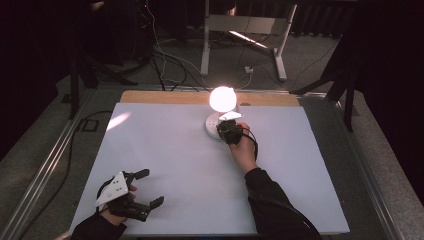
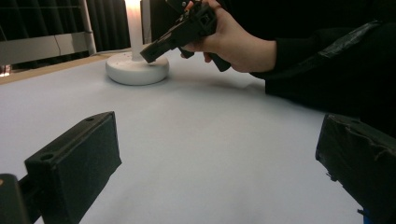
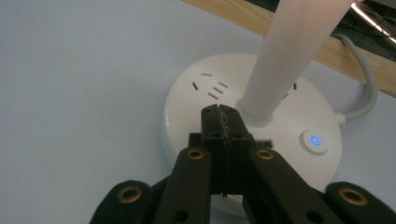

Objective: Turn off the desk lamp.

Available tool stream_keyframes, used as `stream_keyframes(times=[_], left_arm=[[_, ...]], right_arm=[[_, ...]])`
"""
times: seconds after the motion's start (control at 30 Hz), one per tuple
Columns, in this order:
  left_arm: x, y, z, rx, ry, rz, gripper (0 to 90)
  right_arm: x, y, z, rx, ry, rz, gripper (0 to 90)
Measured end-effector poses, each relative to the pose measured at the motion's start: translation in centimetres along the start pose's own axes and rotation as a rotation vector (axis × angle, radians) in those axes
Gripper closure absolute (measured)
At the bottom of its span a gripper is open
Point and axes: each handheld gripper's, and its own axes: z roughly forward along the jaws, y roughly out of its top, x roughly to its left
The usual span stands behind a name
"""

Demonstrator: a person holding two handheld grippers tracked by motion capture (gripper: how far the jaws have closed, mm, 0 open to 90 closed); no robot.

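Lamp (image 1: 221, 107) sits at the far middle of my white surface (image 1: 175, 165), just before the wooden strip (image 1: 165, 97) at the far edge. Its lit globe blows out to a white glare in the high view, detail lost. In the right gripper view the stem (image 3: 289, 56) is cut off at the top, and my own tongs cover the near part of the round base (image 3: 187, 107). Blue-lit power button (image 3: 314, 140) shows on the base, right of the stem; sockets to the left. White cord (image 3: 369, 84) runs off behind.

Right tongs (image 3: 222, 112) clenched, nothing between them, tips over the base at the foot of the stem; contact I cannot confirm.

Left tongs (image 1: 150, 187) released, jaws wide, near left corner, well apart from the lamp.

Dark floor beyond: cables, a white frame (image 1: 245, 30), hard to read
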Motion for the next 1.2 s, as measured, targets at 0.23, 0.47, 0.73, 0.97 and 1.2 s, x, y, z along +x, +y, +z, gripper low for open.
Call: stream_keyframes(times=[0.23,0.47,0.73,0.97,1.2], left_arm=[[0.0,0.0,0.0,-0.002,0.000,-0.002,0.5],[0.0,0.0,0.0,-0.001,0.000,-0.002,0.5],[0.0,0.0,0.0,-0.002,-0.002,0.000,0.5],[0.0,0.0,0.0,-0.003,-0.001,-0.003,0.5],[0.0,0.0,0.0,-0.002,-0.001,-0.002,0.5]], right_arm=[[-0.1,0.0,0.2,0.005,0.005,0.012,90.0],[0.2,0.0,0.2,0.007,-0.003,-0.006,90.0],[0.6,0.2,0.1,0.021,-0.024,-0.021,90.0],[0.3,1.2,-1.3,-0.020,-0.010,-0.010,90.0],[0.3,1.5,-1.7,-0.029,0.004,-0.001,90.0]])
